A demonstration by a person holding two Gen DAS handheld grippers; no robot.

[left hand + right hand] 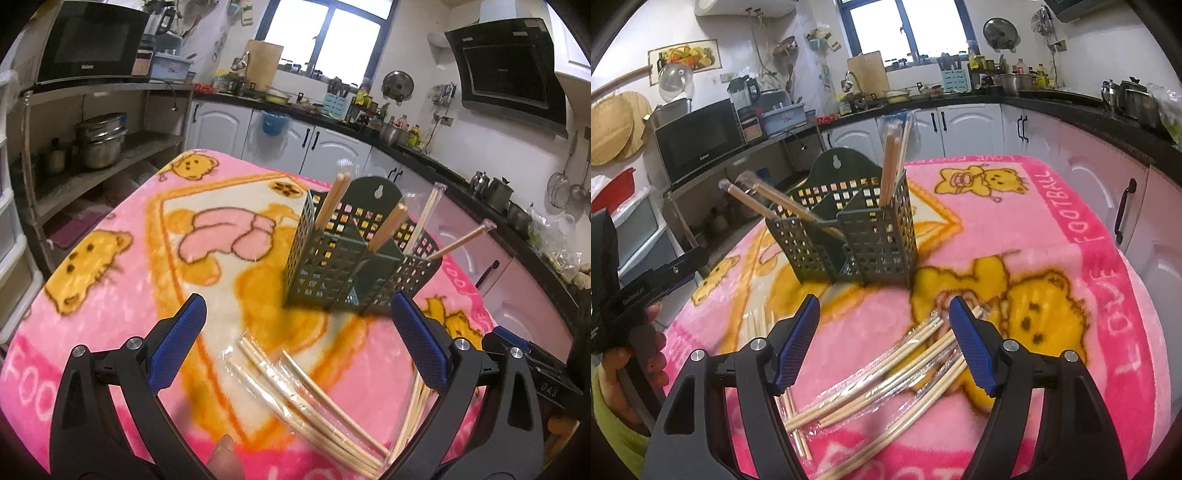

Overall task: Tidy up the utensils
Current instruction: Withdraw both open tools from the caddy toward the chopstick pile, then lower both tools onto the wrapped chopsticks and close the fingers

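With both the left gripper [295, 339] and right gripper [884, 341] spread wide and empty, close squarely on one wrapped chopstick pair [886, 354] (lying loose on the blanket-covered counter [1071, 258]) before lifting toward the green holder [846, 236].

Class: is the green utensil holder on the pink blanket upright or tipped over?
Upright: the green utensil holder stands on its base, chopsticks sticking up from it.

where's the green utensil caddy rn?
The green caddy stands upright mid-blanket, just beyond both open grippers, with loose wrapped chopsticks lying in front of it.
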